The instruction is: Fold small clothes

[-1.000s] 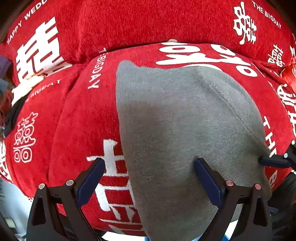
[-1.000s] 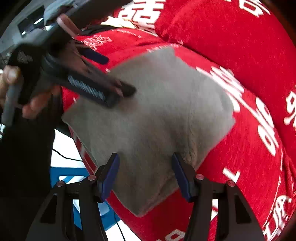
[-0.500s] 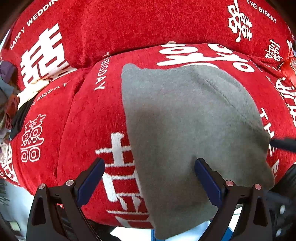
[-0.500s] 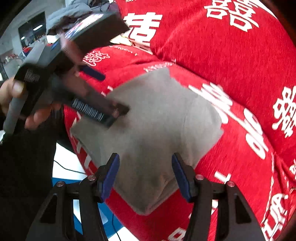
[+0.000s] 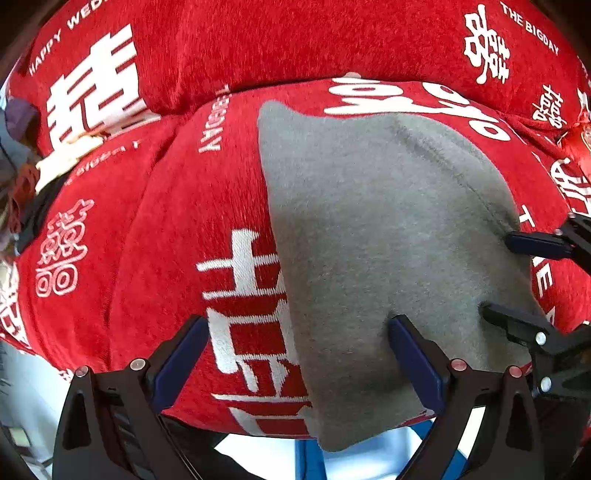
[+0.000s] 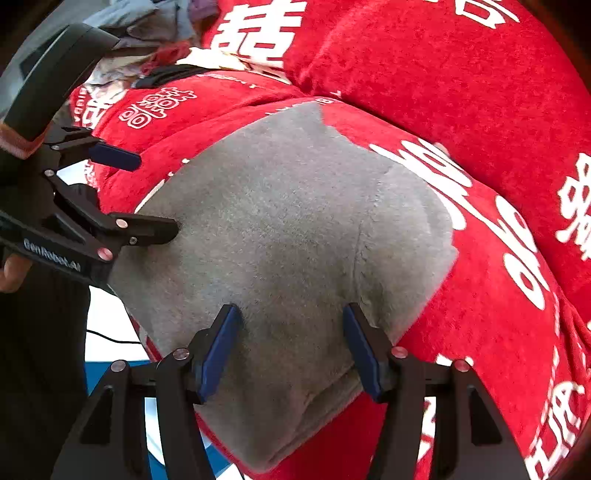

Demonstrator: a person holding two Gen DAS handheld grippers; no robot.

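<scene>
A grey folded garment (image 5: 388,240) lies flat on a red cushion with white lettering (image 5: 166,240); its near corner hangs over the front edge. It also shows in the right wrist view (image 6: 288,240). My left gripper (image 5: 299,354) is open, its right finger resting on the garment's near part and its left finger over the cushion. It shows in the right wrist view (image 6: 157,195) at the garment's left edge. My right gripper (image 6: 291,343) is open, both fingers pressed on the garment's near end. It shows in the left wrist view (image 5: 498,273) at the right edge.
A red back cushion (image 5: 295,40) rises behind the seat. A pile of other clothes (image 6: 147,22) lies at the far left of the sofa. White and blue floor (image 5: 369,461) shows below the cushion's front edge.
Both grippers have come down closer onto the grey garment. The right gripper's fingers now reach in over the garment's right edge in the left wrist view.
</scene>
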